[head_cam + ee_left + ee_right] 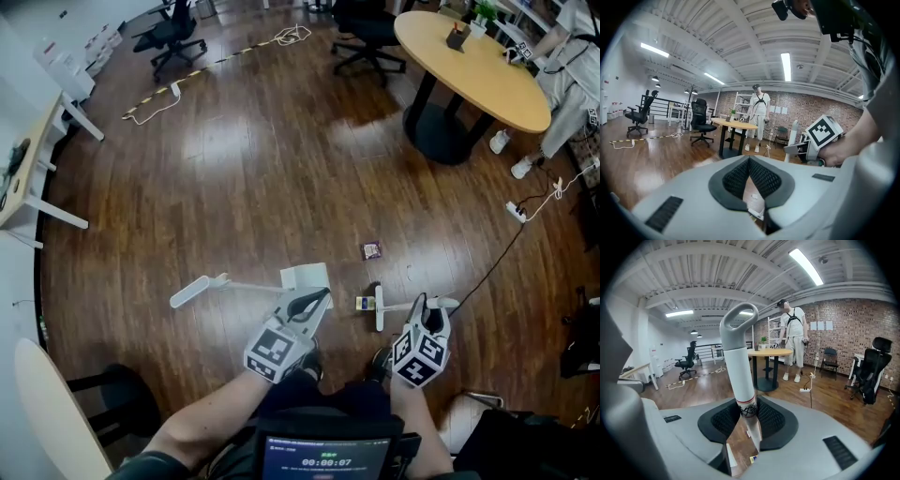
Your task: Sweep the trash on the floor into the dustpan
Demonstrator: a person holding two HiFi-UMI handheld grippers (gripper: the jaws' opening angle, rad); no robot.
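Note:
A white dustpan (307, 277) lies on the wooden floor, its long handle (192, 292) stretching left. My left gripper (325, 294) (749, 161) is shut, tips touching at the pan's near edge; whether they pinch it is unclear. The right gripper (427, 307) (747, 411) is shut on the white brush handle (738, 357), whose loop end sticks up past the jaws. The brush head (378, 307) rests on the floor right of the pan. A small dark wrapper (371, 250) lies beyond it, and a tiny yellowish scrap (362, 303) sits beside the brush head.
A round wooden table (469, 66) on a black base stands far right, with a person (572, 75) beside it. A power strip (516, 212) trails a black cable toward my right gripper. Office chairs (173, 33) stand at the back; a white desk (28, 169) is at left.

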